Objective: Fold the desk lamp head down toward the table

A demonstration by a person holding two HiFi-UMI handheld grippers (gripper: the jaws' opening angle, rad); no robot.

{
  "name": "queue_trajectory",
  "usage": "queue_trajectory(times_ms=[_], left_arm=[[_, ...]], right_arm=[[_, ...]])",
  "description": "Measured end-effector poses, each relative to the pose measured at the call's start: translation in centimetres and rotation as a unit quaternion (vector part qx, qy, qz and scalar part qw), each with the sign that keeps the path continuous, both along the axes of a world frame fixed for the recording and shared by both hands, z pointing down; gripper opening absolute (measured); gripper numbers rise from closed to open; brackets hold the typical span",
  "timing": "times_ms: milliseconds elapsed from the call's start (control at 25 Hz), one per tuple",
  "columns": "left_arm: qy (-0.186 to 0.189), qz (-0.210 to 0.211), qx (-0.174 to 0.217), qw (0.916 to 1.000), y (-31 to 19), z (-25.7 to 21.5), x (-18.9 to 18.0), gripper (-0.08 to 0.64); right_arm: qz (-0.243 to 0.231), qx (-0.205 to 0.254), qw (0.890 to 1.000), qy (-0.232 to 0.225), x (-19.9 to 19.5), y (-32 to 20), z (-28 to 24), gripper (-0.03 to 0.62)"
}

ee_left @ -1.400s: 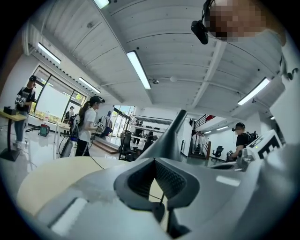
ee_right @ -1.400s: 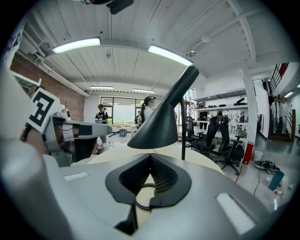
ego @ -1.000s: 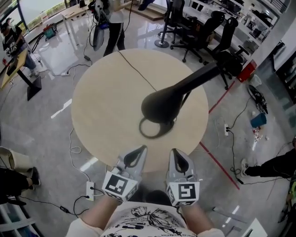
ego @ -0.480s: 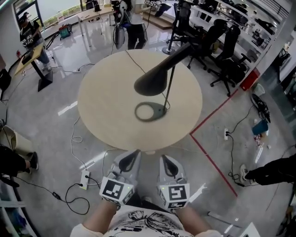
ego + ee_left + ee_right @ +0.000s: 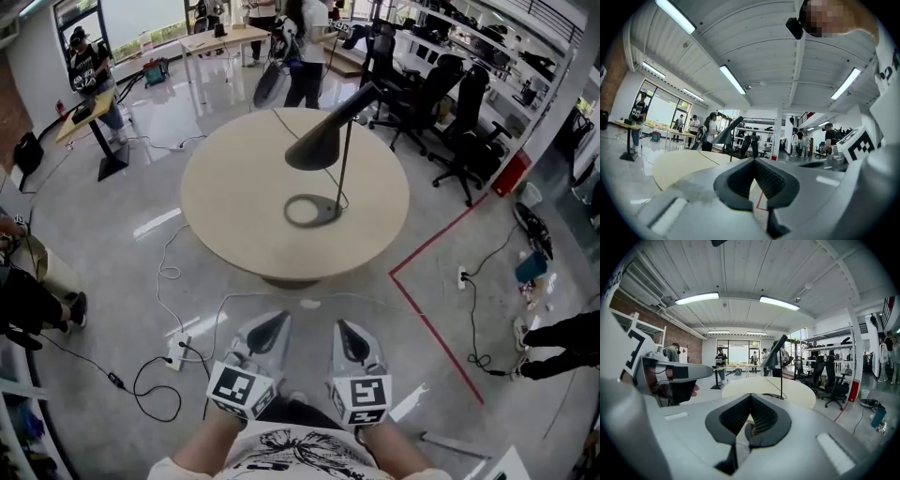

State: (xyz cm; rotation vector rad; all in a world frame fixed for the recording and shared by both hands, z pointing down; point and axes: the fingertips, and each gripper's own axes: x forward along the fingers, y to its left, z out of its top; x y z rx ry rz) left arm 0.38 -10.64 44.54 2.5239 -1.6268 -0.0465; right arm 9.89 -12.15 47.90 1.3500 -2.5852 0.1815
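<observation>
Desk lamp (image 5: 343,173) stands upright on the round table (image 5: 225,202), right of centre: ring base (image 5: 312,210) flat on the top, thin stem (image 5: 345,136) vertical, cone head (image 5: 315,151) up high, tilted but nowhere near folded down. Its cord (image 5: 284,124) runs off over the far edge. Fold not started, I'd say

Left gripper (image 5: 273,325) and right gripper (image 5: 345,331) sit side by side close to the body, well short of the table. Each claw's jaws are pressed together with nothing between them; both gripper views confirm it, lamp only far off in the background

Doing it well, my take:
- step in first, lamp looks out of reach from here
- base looks light, so pin base or stem with one claw
- take the head, or the arm just behind it, with the other and rotate slowly about the hinge
- no yanking, or the whole lamp could tip or slide

Text: nothing readable. Only black-and-white square markers on the gripper cubes (image 5: 242,386); shirt print (image 5: 291,445) illegible; no brand visible on the lamp
</observation>
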Motion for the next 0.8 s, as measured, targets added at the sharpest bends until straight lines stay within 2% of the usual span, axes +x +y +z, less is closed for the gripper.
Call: queue_trajectory(times_ms=[120, 400, 520, 800], left_arm=[[-0.018, 0.006, 0.011, 0.9997, 2.3, -0.2, -0.3, 0.002], [-0.004, 0.017, 0.012, 0.9998, 6.0, -1.4, -2.1, 0.002], [-0.007, 0.020, 0.004, 0.9998, 8.5, -1.0, -3.5, 0.002], [-0.007, 0.014, 0.032, 0.9994, 13.9, -2.6, -6.0, 0.003]], right_arm=[[-0.009, 0.001, 1.000, -0.012, -0.9, 2.2, -0.5, 0.008], [0.007, 0.034, 0.999, -0.030, -2.3, 5.8, -2.5, 0.008], [0.020, 0.052, 0.998, -0.030, -2.8, 7.8, -2.8, 0.008], [0.017, 0.063, 0.998, -0.014, -4.2, 12.8, -3.2, 0.008]])
